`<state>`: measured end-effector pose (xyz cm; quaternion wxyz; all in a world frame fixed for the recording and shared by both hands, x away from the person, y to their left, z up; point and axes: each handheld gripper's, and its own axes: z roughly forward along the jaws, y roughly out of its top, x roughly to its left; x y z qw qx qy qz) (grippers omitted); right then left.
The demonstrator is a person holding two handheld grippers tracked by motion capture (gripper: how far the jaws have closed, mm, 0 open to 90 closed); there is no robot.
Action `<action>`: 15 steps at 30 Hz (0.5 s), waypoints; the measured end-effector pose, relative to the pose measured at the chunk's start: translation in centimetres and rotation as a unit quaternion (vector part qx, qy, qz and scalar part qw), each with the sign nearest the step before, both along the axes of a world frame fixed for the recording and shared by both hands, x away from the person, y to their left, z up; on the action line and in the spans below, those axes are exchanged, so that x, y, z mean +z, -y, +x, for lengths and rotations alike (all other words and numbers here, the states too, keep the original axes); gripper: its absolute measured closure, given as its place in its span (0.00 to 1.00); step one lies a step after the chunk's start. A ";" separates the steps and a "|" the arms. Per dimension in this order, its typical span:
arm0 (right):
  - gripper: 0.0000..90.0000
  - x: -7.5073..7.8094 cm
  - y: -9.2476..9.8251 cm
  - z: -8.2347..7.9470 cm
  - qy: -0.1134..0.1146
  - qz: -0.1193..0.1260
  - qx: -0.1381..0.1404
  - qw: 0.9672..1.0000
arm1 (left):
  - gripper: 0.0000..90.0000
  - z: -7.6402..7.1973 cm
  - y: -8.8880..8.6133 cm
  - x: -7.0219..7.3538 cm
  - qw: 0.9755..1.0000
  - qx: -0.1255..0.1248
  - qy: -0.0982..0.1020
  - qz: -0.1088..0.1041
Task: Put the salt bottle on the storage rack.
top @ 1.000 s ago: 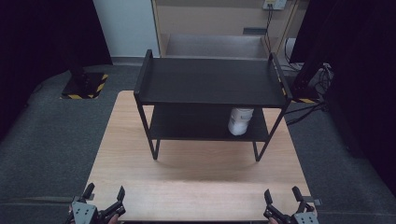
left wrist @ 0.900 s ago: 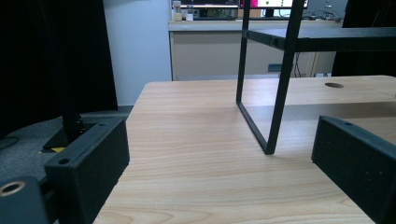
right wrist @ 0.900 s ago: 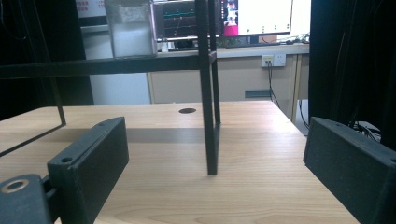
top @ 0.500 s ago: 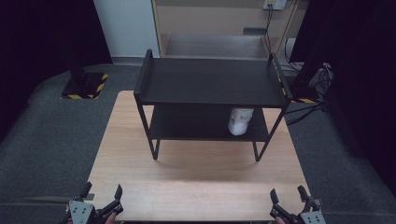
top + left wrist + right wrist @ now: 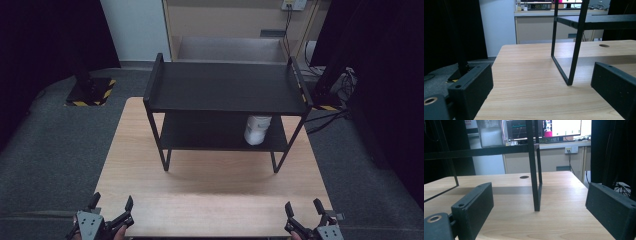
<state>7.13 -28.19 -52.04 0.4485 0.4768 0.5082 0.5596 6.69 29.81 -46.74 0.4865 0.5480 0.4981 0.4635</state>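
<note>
A black two-tier metal rack [image 5: 227, 90] stands on the far half of the light wooden table [image 5: 215, 185]. On its lower shelf, toward the right, sits a white container [image 5: 257, 129]; the right gripper view has this container [image 5: 491, 132] at its upper left. My left gripper [image 5: 111, 205] hovers at the table's near left corner, jaws open and nothing between them. At the near right corner my right gripper [image 5: 303, 206] is likewise open and holds nothing. Each gripper view looks across bare wood toward a front rack leg [image 5: 574, 50] [image 5: 535, 182], well ahead of the jaws.
Grey carpet [image 5: 60, 150] surrounds the table. A stand base with yellow-black tape [image 5: 90, 92] sits on the floor at the far left. Cables [image 5: 335, 87] lie at the far right. A round hole [image 5: 524, 177] pierces the tabletop beyond the rack. A counter with monitors [image 5: 559, 130] lines the back.
</note>
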 end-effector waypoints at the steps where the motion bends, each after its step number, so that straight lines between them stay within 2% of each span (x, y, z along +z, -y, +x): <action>1: 0.09 0.0 0.0 0.0 0.000 0.000 0.000 1.000 | 0.03 0.0 0.0 0.0 1.000 0.000 0.000 -0.001; 7: 0.09 -0.5 -0.2 -0.1 -0.007 0.015 -0.004 1.000 | 0.03 0.1 -0.2 0.1 1.000 0.000 0.001 -0.004; 15: 0.10 -0.7 -0.7 0.2 -0.017 0.015 -0.001 1.000 | 0.03 0.0 -0.2 0.0 1.000 -0.001 -0.001 -0.004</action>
